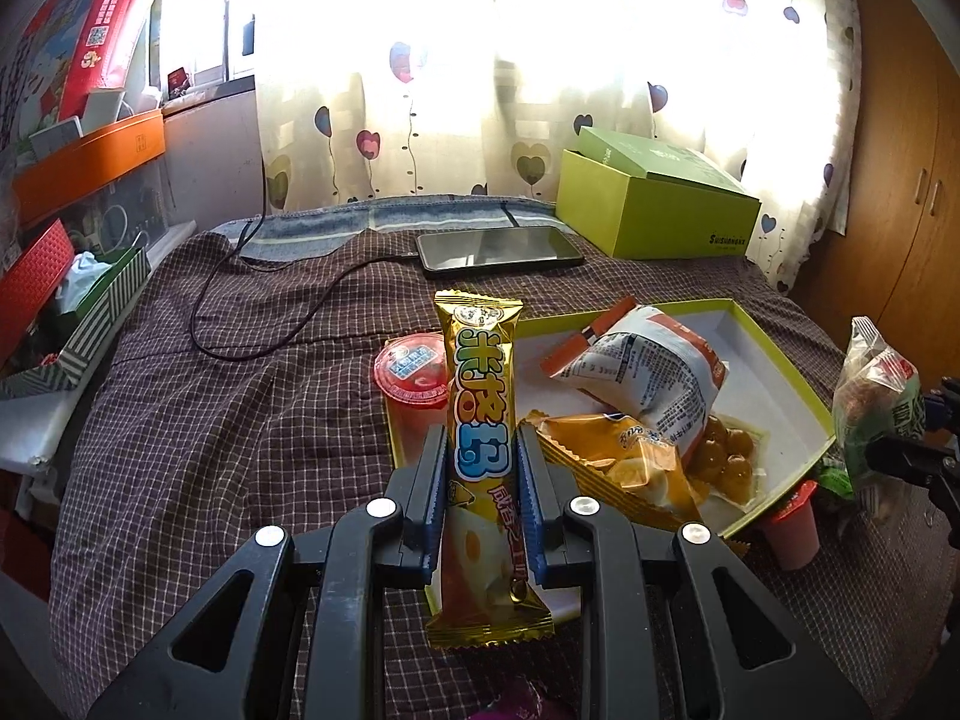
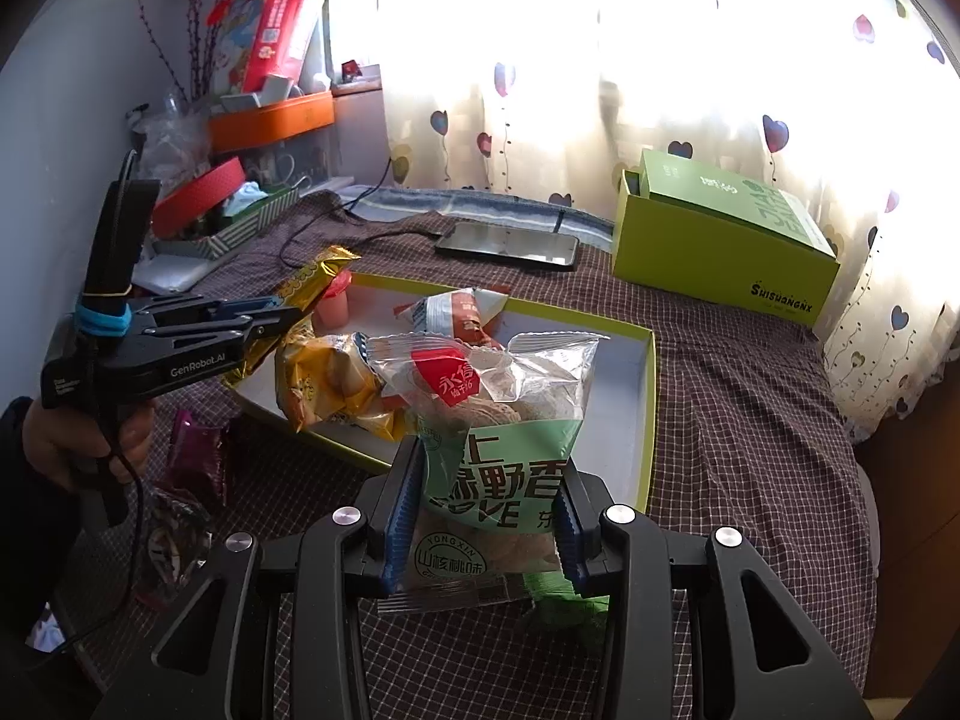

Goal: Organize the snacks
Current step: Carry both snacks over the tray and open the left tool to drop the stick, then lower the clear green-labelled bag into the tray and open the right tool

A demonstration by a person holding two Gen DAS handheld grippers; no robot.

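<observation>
- My way into the tray is open on its right half, where bare white floor shows
- The left half is packed: white packet, orange bag, red jelly cup
- Behind it, a phone and the green box block the far side
- Checked cloth left of the tray lies free, apart from a cable

Backlit window behind heart-print curtain; below it a bed under checked brown cover, wooden wardrobe to its right, cluttered shelf to its left.
</observation>
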